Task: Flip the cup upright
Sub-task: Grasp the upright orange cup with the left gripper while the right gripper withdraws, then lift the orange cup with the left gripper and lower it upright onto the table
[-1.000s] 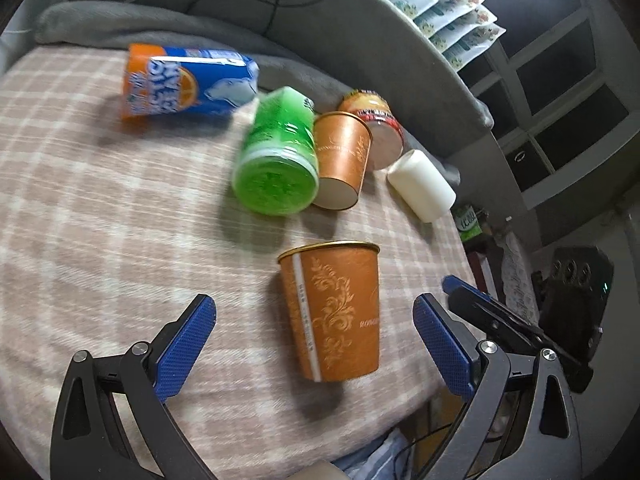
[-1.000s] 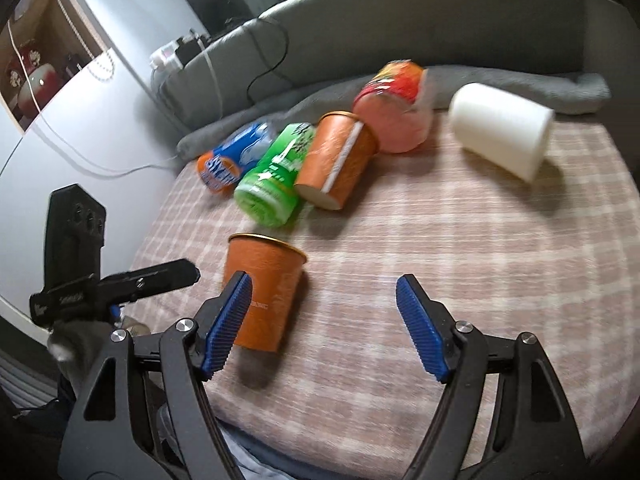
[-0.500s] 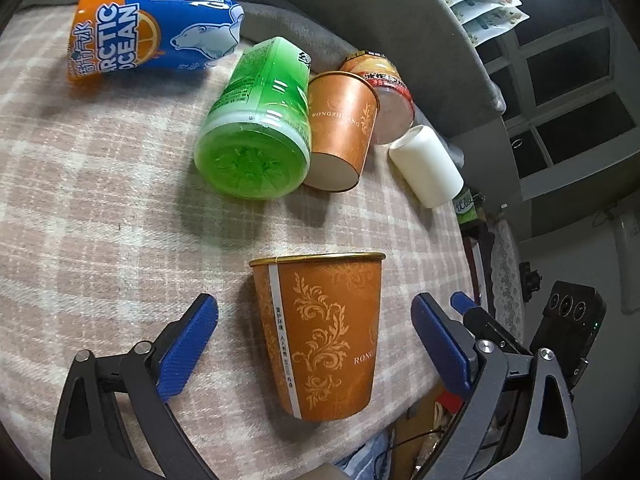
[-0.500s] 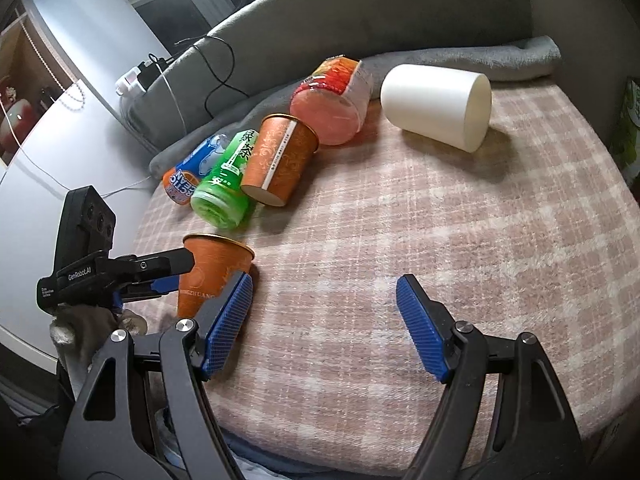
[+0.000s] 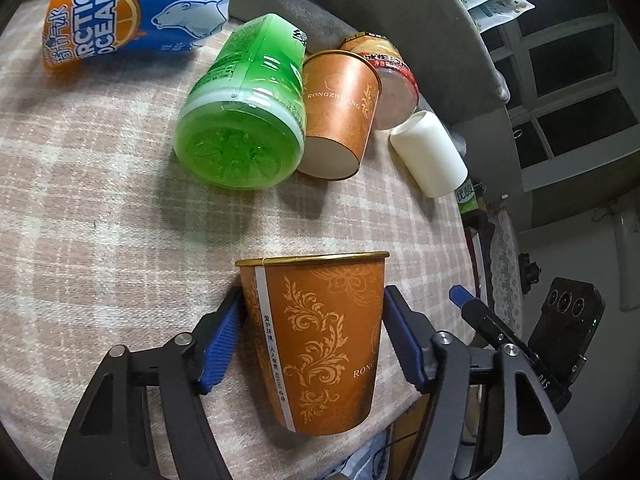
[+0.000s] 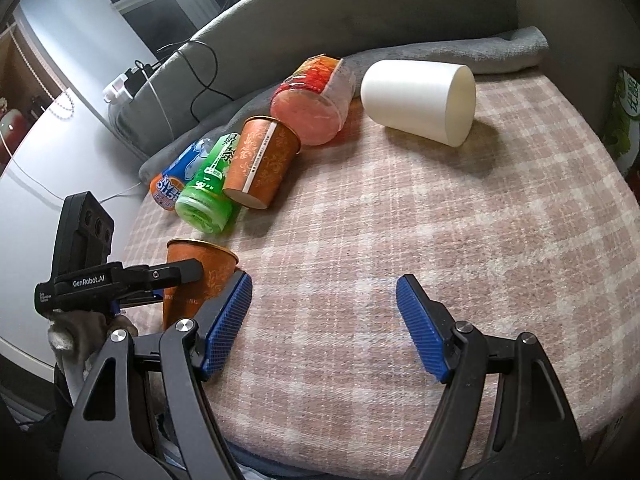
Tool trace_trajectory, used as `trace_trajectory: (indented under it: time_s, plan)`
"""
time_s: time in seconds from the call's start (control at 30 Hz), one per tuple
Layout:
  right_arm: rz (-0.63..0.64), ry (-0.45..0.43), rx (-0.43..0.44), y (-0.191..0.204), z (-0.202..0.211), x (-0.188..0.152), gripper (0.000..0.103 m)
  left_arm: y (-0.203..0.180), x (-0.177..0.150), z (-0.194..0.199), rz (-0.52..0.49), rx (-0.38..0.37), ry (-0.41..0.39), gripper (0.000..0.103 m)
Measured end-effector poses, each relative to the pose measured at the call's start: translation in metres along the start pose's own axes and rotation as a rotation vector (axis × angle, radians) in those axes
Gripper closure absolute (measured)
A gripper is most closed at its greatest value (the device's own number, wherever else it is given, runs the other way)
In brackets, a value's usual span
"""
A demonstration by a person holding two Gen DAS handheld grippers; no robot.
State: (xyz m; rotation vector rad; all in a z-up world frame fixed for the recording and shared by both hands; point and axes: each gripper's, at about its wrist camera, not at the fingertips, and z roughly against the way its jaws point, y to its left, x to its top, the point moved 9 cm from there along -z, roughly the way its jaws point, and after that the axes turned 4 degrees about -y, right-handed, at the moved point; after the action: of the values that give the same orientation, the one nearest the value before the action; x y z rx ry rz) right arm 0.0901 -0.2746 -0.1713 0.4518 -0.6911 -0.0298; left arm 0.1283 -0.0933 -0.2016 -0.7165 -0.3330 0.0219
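An orange paper cup (image 5: 320,344) with gold scrollwork stands upright, rim up, at the near edge of the plaid table. My left gripper (image 5: 312,336) is shut on it, blue pads pressed on both sides; it also shows in the right wrist view (image 6: 200,276), where the cup (image 6: 208,268) is at the left. My right gripper (image 6: 324,320) is open and empty above the plaid cloth, to the right of the cup. A second orange cup (image 5: 340,108) and a white cup (image 5: 432,152) lie on their sides farther back.
A green bottle (image 5: 244,120), a blue-orange can (image 5: 132,12) and a red-lidded jar (image 5: 388,76) lie on their sides along the back. A grey blanket (image 6: 460,48) and sofa back border the table. The table edge (image 5: 460,240) drops off at the right.
My left gripper has moved forward around the upright orange cup and closed on it. My right gripper has stayed open and shifted slightly rightward over the cloth.
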Motion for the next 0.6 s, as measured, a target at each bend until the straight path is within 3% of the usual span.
trace_trajectory:
  time_s: [0.3,0.6]
  plan:
    - [-0.01,-0.001,0.002,-0.002,0.001,0.0,0.026,-0.014,0.003,0.012,-0.094,0.045,-0.086,0.036]
    - [-0.02,-0.002,0.008,-0.003,0.002,-0.001,0.026,-0.034,0.013,0.028,-0.263,0.167,-0.236,0.036]
